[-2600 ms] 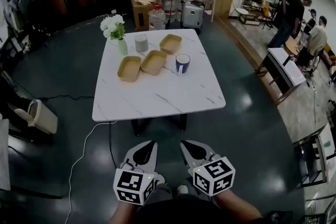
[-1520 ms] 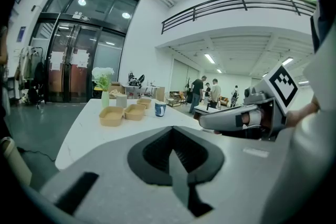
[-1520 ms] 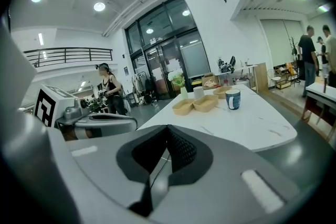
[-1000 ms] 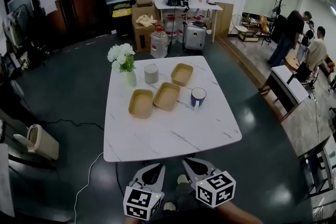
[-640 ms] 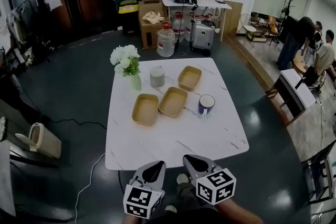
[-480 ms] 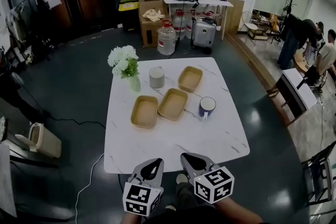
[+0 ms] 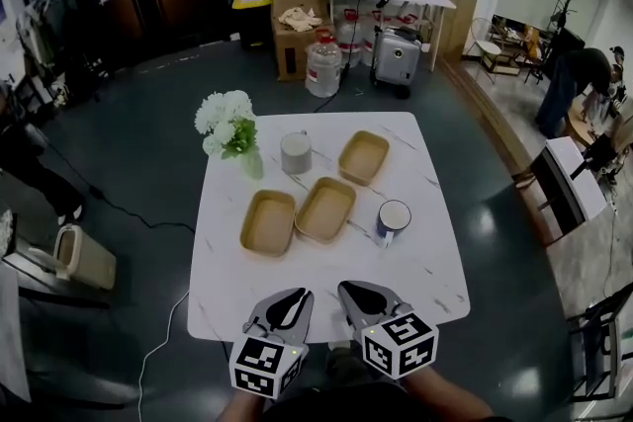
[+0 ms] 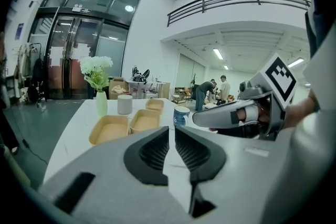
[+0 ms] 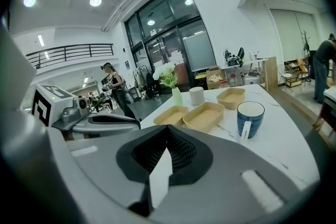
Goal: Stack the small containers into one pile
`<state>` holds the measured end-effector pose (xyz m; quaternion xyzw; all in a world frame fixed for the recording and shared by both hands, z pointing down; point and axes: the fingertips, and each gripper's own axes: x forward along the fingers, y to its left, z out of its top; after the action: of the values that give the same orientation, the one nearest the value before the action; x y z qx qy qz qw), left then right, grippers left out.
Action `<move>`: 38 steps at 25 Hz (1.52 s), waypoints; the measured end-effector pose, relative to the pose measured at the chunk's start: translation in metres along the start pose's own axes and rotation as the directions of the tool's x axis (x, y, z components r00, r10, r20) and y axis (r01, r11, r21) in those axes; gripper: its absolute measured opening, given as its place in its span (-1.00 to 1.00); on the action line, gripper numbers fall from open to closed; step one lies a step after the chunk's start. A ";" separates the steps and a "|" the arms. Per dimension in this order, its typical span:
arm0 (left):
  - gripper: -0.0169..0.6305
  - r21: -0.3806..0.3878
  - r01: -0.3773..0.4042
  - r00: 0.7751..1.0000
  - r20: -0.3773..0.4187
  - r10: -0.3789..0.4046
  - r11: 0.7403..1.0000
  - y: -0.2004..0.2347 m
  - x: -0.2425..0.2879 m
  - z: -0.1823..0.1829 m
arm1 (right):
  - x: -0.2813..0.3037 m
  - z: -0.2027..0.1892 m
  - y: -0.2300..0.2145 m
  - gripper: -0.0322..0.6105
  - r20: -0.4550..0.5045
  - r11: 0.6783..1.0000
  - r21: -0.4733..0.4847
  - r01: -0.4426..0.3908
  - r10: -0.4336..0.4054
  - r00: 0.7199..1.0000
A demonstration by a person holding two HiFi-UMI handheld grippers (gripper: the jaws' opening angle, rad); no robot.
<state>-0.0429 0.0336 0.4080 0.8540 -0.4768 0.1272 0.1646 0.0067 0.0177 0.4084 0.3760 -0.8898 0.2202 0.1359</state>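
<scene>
Table (image 7: 326, 284) edge now sits under both grippers, nearer than a second ago, so I judge the trays nearly reachable. Left gripper (image 7: 285, 303): jaws just cracked apart, nothing between. Right gripper (image 7: 358, 295): jaws together, empty. Mid-table, unstacked: left tray (image 7: 268, 222) long axis runs away from me; middle tray (image 7: 325, 210) and far tray (image 7: 363, 157) lean rightward.
</scene>
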 end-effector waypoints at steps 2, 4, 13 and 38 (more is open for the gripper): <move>-0.84 -0.005 -0.004 1.000 -0.011 0.004 1.000 0.003 0.014 0.002 | 0.005 0.004 -0.012 -0.90 -0.008 1.000 -0.002 -0.003 0.003 1.000; -0.83 -0.004 -0.003 1.000 -0.024 0.003 1.000 0.006 0.029 0.003 | 0.010 0.006 -0.025 -0.90 -0.015 1.000 0.003 -0.004 0.004 1.000; -0.72 0.033 -0.021 0.996 -0.087 0.024 0.999 0.017 0.090 0.001 | 0.033 0.013 -0.068 -0.90 -0.053 0.999 0.006 -0.051 0.051 0.997; -0.37 0.287 0.251 0.905 -0.409 -0.119 0.924 0.073 0.161 -0.026 | 0.105 0.013 -0.105 -0.90 -0.117 0.991 0.135 0.024 -0.008 0.993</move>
<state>-0.0242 -0.1156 0.5034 0.8696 -0.3225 0.3543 0.1196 0.0108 -0.1174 0.4705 0.3780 -0.8602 0.3010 0.1633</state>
